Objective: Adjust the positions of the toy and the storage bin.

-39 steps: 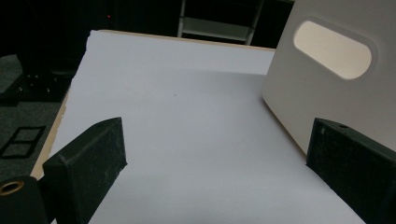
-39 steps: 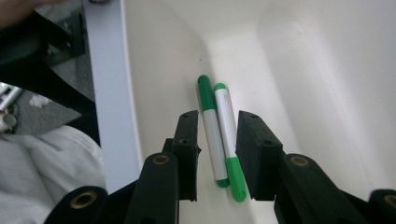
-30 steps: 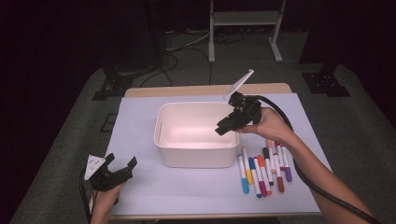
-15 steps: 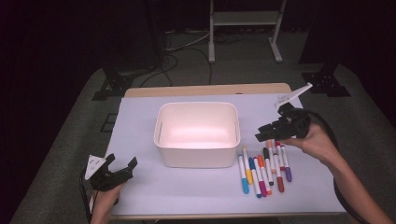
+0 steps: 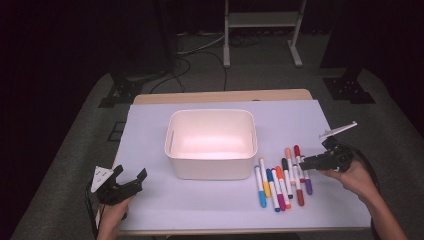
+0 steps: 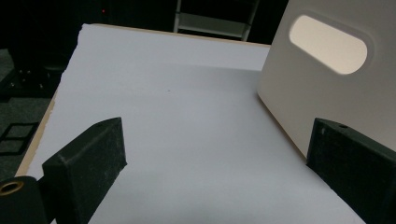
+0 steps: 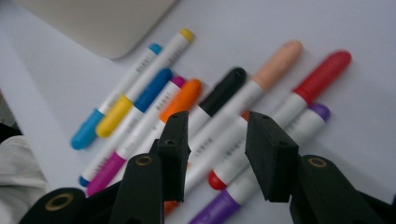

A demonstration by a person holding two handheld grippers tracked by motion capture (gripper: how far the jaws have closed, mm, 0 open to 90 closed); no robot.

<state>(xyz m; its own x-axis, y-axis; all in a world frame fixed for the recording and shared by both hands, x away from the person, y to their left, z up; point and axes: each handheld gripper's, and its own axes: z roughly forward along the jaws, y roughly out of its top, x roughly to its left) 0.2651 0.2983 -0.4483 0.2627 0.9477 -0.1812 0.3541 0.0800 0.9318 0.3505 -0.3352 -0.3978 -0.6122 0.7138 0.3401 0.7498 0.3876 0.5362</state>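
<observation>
Moved: right gripper (image 5: 306, 162) drops from above the tub to the markers, jaws having just been opening, nothing between them.
Table (image 5: 150, 125): white sheet covers it.
Tub (image 5: 210, 172): centre, left of the markers.
Markers (image 5: 282, 180): row on the sheet under the right gripper, its jaws partly apart.
Left gripper (image 5: 129, 177): near corner, jaws wide, empty.

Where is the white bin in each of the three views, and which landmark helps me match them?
High view: the white bin stands at the middle of the white mat, left of the markers.
Left gripper view: its side wall with the oval handle hole fills the upper right.
Right gripper view: one rounded corner at the top left.
Shared landmark: the white mat.
</observation>
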